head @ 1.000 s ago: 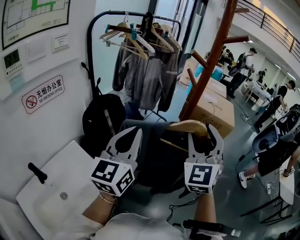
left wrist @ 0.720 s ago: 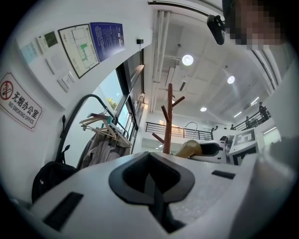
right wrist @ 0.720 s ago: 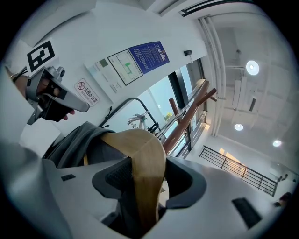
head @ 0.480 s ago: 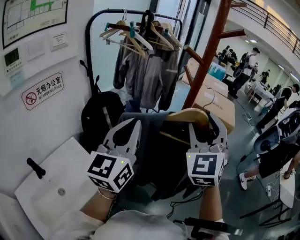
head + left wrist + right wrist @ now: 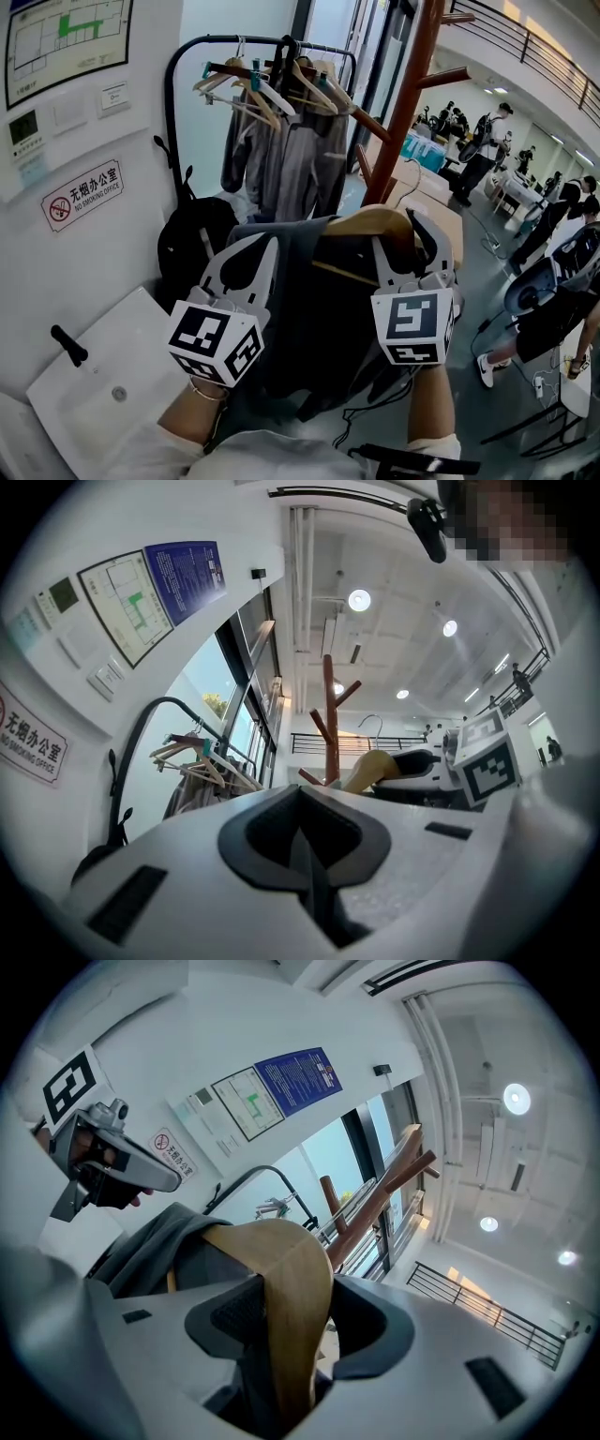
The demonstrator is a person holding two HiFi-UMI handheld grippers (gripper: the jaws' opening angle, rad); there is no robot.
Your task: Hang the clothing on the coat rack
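**While both hand-held grippers clasp it, a dark garment hangs short of the coat rack**

As the head view looks down, two forearms reach forward. Each carries a white hand-held gripper topped by a cube with black-and-white square markers. The left hand-held gripper point(image 5: 270, 246) has its jaws drawn together, and its own view shows a thin dark fold of cloth pinched between them. The right hand-held gripper point(image 5: 397, 234) has its jaws set fairly wide. They press onto the broad end of a wooden hanger point(image 5: 361, 223), which is honey-coloured and curved.

Draped over that hanger is the garment point(image 5: 300, 309). It is dark charcoal grey, soft and creased. One shoulder stretches out to the left jaws, and the rest falls in folds between the two forearms, held up in the air.

Lower left, a white basin point(image 5: 94, 394) lies against a white wall bearing a no-smoking sign point(image 5: 82, 192). Behind the garment sits a black backpack point(image 5: 192, 248). Past that stands a black clothes rail point(image 5: 178, 84) holding several hangers and grey tops. Just right of the rail, beyond the hanger, rises the coat rack point(image 5: 405, 103), a reddish-brown wooden post with upward-slanting pegs. Farther right, people stand in a bright hall.
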